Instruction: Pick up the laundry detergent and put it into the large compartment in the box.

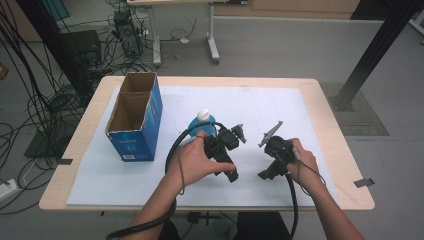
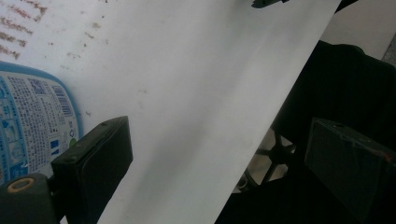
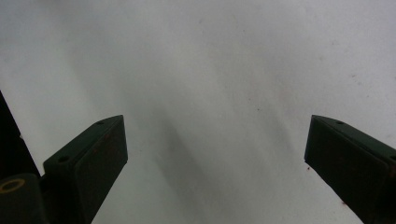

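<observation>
White sheeting covers the wooden table [image 1: 334, 125] we work at, with grey floor and a tangle of cables beyond it. Our left gripper [image 1: 231, 150] hovers just in front of a blue bottle [image 1: 202, 126] with a white cap, which lies on the sheet right behind the hand; in the left gripper view the bottle's printed label [image 2: 32, 121] sits just outside the left jaw, not between the jaws. Both jaws there stand wide apart and hold nothing. Our right gripper [image 1: 270, 155] hangs well to the right of the bottle, its jaws equally wide in the right gripper view, with bare white sheet [image 3: 210, 84] between them and nothing gripped.

We judge this to be the approach step: the bottle is not yet grasped. Next we would need to swing the left gripper round so the bottle's body comes between the jaws, then close. A blue cardboard box [image 1: 136, 118], open-topped and split into two compartments, stands farther to the left of the left gripper, a likely place for the bottle.

We count one bottle, one box with two compartments, two grippers, two hands
</observation>
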### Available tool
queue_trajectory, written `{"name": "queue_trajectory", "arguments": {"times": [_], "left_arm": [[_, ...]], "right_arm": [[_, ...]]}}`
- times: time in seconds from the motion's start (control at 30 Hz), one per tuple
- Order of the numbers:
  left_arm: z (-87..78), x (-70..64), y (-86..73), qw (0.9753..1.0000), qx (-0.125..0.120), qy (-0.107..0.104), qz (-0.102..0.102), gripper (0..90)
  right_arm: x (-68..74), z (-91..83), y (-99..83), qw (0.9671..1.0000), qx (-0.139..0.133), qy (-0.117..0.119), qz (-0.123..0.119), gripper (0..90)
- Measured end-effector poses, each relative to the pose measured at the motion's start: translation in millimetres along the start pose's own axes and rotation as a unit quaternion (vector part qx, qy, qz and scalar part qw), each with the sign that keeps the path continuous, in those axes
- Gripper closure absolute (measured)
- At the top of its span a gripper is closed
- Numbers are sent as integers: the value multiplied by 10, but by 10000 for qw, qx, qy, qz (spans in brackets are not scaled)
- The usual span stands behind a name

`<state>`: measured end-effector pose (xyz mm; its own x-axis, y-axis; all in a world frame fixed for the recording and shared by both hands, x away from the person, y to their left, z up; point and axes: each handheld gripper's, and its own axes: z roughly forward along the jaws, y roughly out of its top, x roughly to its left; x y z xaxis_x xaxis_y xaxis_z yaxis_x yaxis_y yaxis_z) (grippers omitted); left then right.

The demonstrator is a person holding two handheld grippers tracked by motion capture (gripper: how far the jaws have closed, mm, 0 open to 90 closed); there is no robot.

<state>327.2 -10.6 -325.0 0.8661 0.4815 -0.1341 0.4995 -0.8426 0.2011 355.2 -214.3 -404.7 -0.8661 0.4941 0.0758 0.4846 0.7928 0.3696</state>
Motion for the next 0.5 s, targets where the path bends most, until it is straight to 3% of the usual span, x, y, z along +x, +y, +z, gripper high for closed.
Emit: {"name": "queue_trajectory", "arguments": {"times": [0.5], "left_arm": [[-9,-19,20,10000,2,-27,31,77]], "right_arm": [[-33,15,0,10000,15,23,-17,58]]}}
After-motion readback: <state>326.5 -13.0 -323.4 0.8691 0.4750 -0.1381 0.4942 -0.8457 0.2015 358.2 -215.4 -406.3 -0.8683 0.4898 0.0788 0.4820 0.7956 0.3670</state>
